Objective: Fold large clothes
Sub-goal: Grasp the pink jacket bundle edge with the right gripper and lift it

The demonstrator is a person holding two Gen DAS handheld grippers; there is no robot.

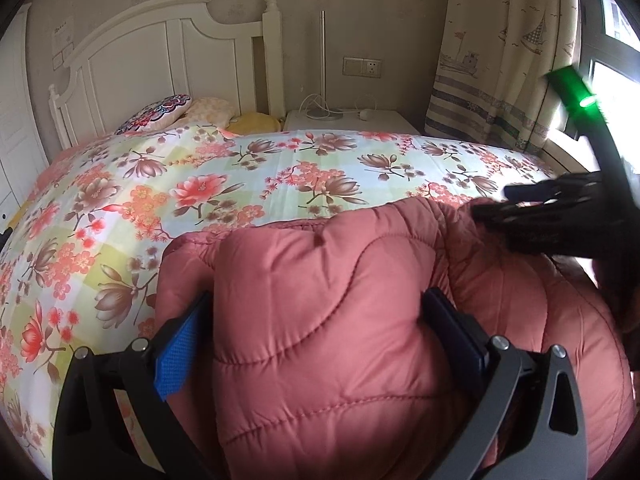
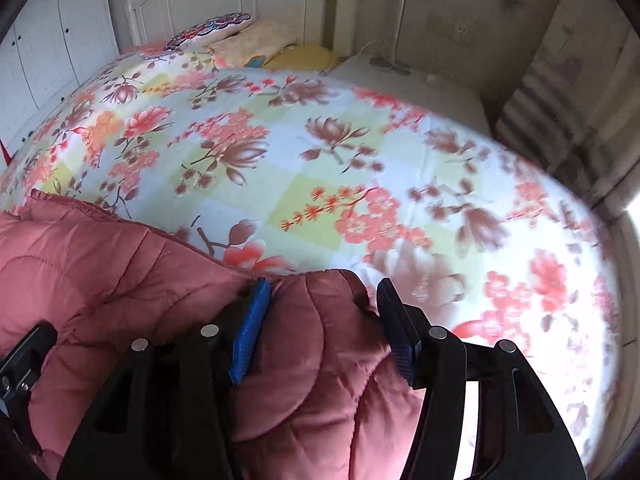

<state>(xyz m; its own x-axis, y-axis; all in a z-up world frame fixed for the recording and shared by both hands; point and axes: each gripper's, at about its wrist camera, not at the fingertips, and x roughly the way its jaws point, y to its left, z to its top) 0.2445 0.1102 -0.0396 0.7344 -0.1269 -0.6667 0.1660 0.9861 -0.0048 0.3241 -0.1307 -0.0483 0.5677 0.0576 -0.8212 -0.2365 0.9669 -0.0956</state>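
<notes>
A puffy pink quilted jacket point(image 1: 344, 280) lies bunched at the near edge of the bed. My left gripper point(image 1: 320, 320) has its blue-padded fingers point(image 1: 180, 348) around a thick fold of the jacket, pressing into it. My right gripper point(image 2: 324, 316) holds another bunched fold of the same jacket point(image 2: 304, 360) between its blue pads point(image 2: 250, 328). The right gripper also shows in the left wrist view point(image 1: 532, 216) at the jacket's right end, with a green light on its body.
The bed is covered by a floral quilt point(image 1: 240, 184). Pillows point(image 1: 160, 114) lie by the white headboard point(image 1: 160, 52). A white nightstand point(image 1: 344, 120) and a curtain point(image 1: 500, 60) stand at the far right beside a window.
</notes>
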